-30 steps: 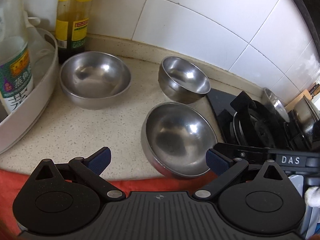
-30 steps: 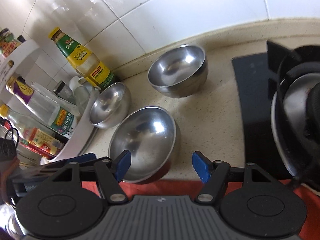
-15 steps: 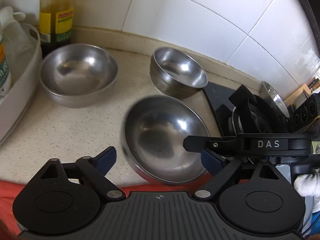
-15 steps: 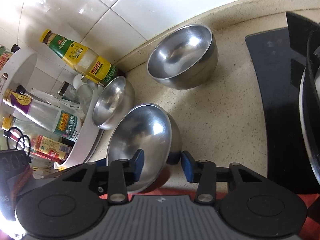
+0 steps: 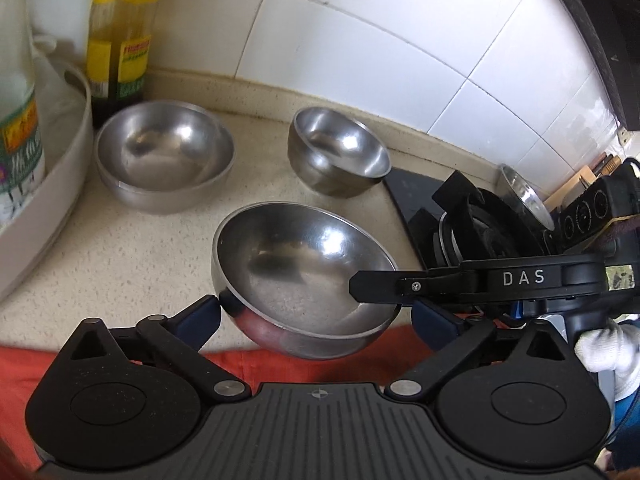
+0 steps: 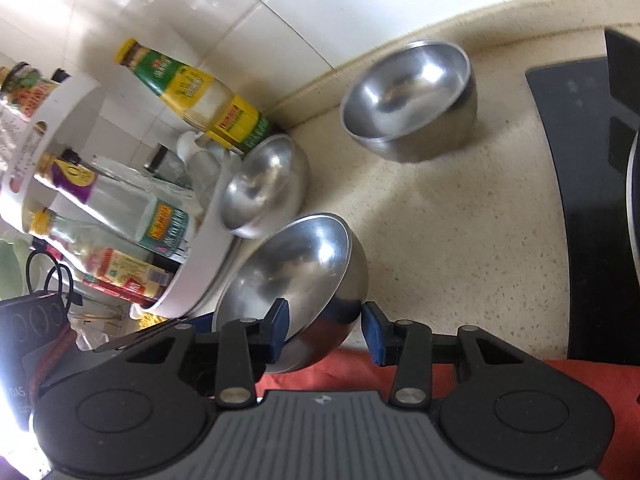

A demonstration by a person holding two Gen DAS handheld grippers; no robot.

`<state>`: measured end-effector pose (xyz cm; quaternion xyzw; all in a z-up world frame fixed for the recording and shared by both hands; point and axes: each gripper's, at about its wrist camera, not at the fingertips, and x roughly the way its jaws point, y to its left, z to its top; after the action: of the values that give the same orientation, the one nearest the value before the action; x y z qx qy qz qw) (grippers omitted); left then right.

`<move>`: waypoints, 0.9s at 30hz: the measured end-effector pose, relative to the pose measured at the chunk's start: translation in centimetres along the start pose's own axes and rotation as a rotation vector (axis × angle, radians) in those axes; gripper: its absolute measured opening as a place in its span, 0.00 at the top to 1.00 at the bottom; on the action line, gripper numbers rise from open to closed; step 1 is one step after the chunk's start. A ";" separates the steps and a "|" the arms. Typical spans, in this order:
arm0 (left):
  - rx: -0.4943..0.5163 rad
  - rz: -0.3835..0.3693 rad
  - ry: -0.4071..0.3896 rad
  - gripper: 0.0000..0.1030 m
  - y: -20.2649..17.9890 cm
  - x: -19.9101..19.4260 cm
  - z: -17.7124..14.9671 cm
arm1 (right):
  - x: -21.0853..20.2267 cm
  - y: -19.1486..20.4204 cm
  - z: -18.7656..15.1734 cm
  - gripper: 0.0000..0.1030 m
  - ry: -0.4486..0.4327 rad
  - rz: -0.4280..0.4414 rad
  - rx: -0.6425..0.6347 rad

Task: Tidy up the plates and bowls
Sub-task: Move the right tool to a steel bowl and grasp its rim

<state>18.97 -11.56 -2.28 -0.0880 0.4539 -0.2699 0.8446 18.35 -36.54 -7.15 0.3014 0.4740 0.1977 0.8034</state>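
On the speckled beige countertop [image 5: 120, 264], nothing is stacked yet. Leftmost, a wide steel bowl [image 5: 164, 160] sits beside the white condiment rack [image 5: 60, 168] and yellow-labelled bottle [image 5: 120, 36]. The left gripper [image 5: 316, 316] stands spread wide, one pad touching the tilted, lifted large steel bowl [image 5: 300, 268]. Behind it sits a small deep steel bowl [image 5: 336, 152]. The right gripper [image 6: 324, 328] pinches that large bowl's wall. All nesting remains, I judge.
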 end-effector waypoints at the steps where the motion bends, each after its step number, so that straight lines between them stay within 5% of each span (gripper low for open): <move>1: -0.013 0.005 0.006 0.02 0.3 0.1 0.0 | 0.0 -0.1 0.0 0.60 -0.006 -0.003 0.004; 14: -0.157 0.071 -0.111 0.01 3.5 -2.6 1.7 | -1.9 2.1 3.8 0.52 -0.100 -0.051 -0.101; 20: -0.207 0.089 -0.112 0.00 4.5 -3.0 2.0 | 1.6 4.8 7.6 0.52 -0.069 -0.041 -0.165; 27: -0.259 0.088 -0.103 0.00 5.9 -3.5 0.6 | 7.2 7.0 10.3 0.52 -0.011 -0.141 -0.261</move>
<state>20.16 -4.77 -1.77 -0.1902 0.4443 -0.1669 0.8594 30.63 -30.12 -3.25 0.1616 0.4597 0.1992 0.8502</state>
